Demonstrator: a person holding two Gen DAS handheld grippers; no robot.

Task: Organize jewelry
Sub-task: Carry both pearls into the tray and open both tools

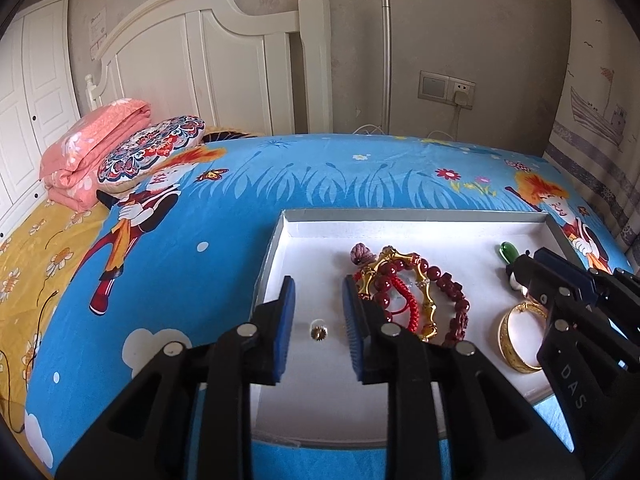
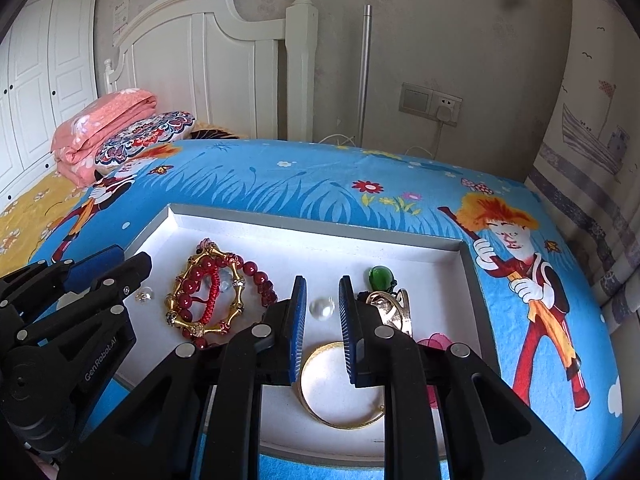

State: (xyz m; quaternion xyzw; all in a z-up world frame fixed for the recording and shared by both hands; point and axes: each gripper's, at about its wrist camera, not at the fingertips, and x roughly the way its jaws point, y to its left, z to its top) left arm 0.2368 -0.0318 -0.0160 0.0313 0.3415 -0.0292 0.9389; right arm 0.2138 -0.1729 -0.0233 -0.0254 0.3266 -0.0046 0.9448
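A shallow white tray point(image 1: 304, 224) point(image 2: 280, 226) lies on the bed and holds jewelry. A pile of red bead bracelets with a gold bamboo bangle point(image 1: 404, 288) point(image 2: 208, 300) sits mid-tray. My left gripper point(image 1: 319, 316) is open over the tray, jaws either side of a small gold ear stud point(image 1: 319, 333). My right gripper point(image 2: 322, 316) is open, jaws either side of a clear round bead point(image 2: 322, 307), above a plain gold bangle point(image 2: 316, 408) point(image 1: 516, 360). A green pendant point(image 2: 380, 275) point(image 1: 507, 249) and a silver-gold ring cluster point(image 2: 394, 306) lie right of it.
The bed has a blue cartoon sheet point(image 1: 320, 176). A folded pink quilt point(image 1: 92, 140) and patterned pillow point(image 1: 152, 152) lie at the far left by the white headboard point(image 1: 200, 60). A pink item point(image 2: 436, 342) lies in the tray's right part. A small clear bead point(image 2: 145, 293) lies near the left gripper.
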